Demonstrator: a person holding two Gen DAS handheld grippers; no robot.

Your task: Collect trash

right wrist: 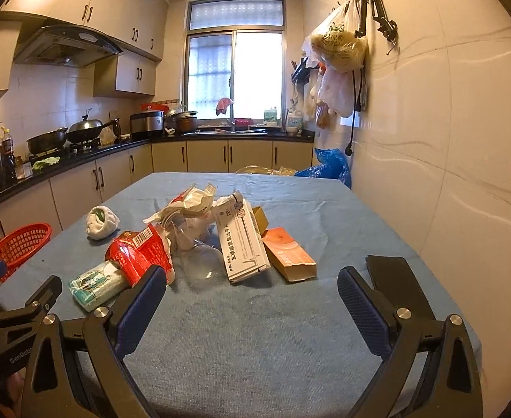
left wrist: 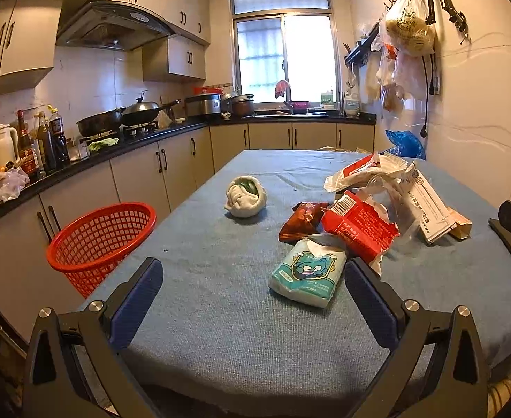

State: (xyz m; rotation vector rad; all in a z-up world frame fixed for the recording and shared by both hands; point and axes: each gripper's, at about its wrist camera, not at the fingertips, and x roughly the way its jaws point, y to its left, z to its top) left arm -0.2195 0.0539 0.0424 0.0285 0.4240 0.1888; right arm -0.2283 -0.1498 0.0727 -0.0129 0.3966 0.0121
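1. My left gripper [left wrist: 253,299]: jaws wide apart, nothing held, low over the blue tablecloth [left wrist: 220,331].
2. My right gripper [right wrist: 252,303]: jaws also spread, nothing between.
3. Trash, mid-table heap: tissue pack [left wrist: 306,271] nearest left jaws; red wrapper [left wrist: 358,230] touching it; dark snack pouch [left wrist: 302,221]; white medicine box [right wrist: 243,240]; orange carton [right wrist: 288,252]; clear plastic [right wrist: 201,261].
4. Red basket [left wrist: 98,240]: off table's left edge, likely the bin.
5. Step, imo: left takes tissue pack first. Straddle its short sides, close on the body not loose film, lift clear before swinging to basket.
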